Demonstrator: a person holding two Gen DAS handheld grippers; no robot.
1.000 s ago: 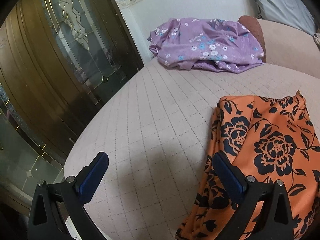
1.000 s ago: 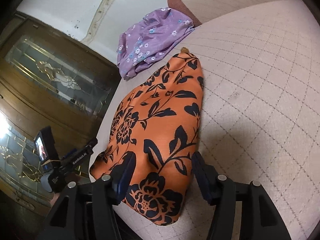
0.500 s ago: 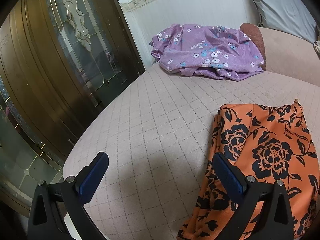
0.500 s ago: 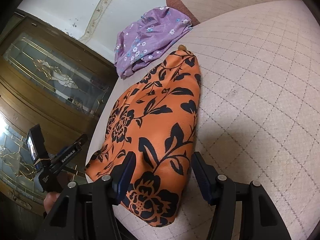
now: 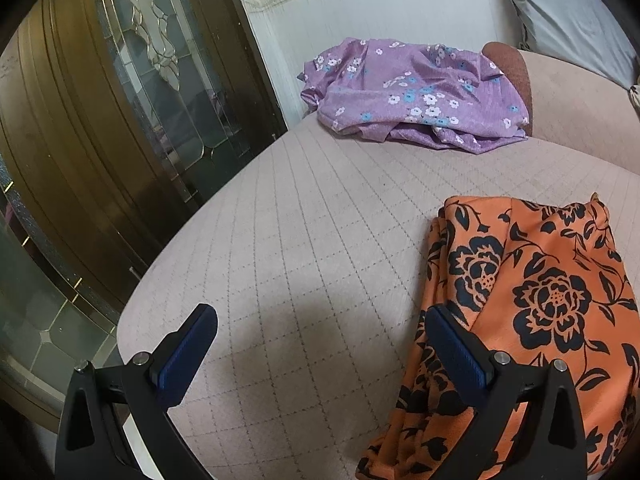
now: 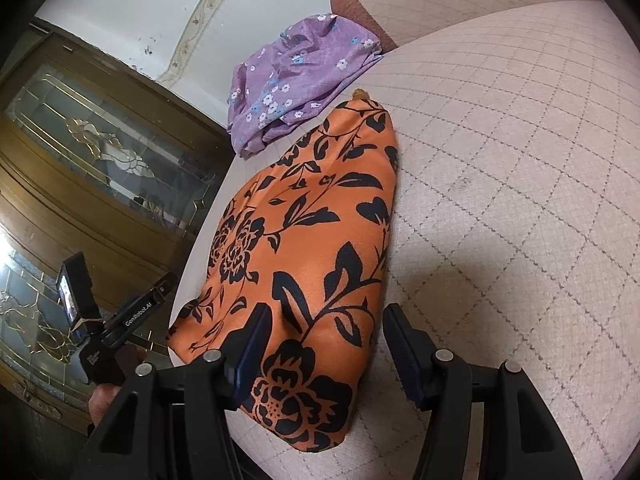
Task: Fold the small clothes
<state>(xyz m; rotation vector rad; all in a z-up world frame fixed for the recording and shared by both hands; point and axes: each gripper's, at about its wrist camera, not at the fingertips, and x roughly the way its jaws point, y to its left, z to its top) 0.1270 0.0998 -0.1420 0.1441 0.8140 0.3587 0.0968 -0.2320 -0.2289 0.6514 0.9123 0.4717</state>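
Note:
An orange garment with black flowers (image 5: 540,300) lies folded lengthwise on the beige quilted cushion (image 5: 304,240), at the right of the left wrist view. My left gripper (image 5: 320,314) stands open above bare cushion, its right finger just at the garment's left edge. In the right wrist view the orange garment (image 6: 312,240) runs away from me. My right gripper (image 6: 326,312) hovers open over its near end, with the cloth below the jaws and the pads not pressing it. A crumpled purple flowered garment (image 5: 412,96) lies at the far edge.
A dark wooden door with patterned glass (image 5: 120,120) stands left of the cushion's rounded edge. A grey pillow (image 5: 568,12) and a brown bolster (image 5: 516,64) sit at the back right. In the right wrist view, a hand (image 6: 104,396) holds the left gripper's handle (image 6: 120,320) beyond the cushion edge.
The left wrist view has drifted slightly, so the purple garment sits a little lower in frame. Both grippers keep the same opening and the orange garment has not moved.

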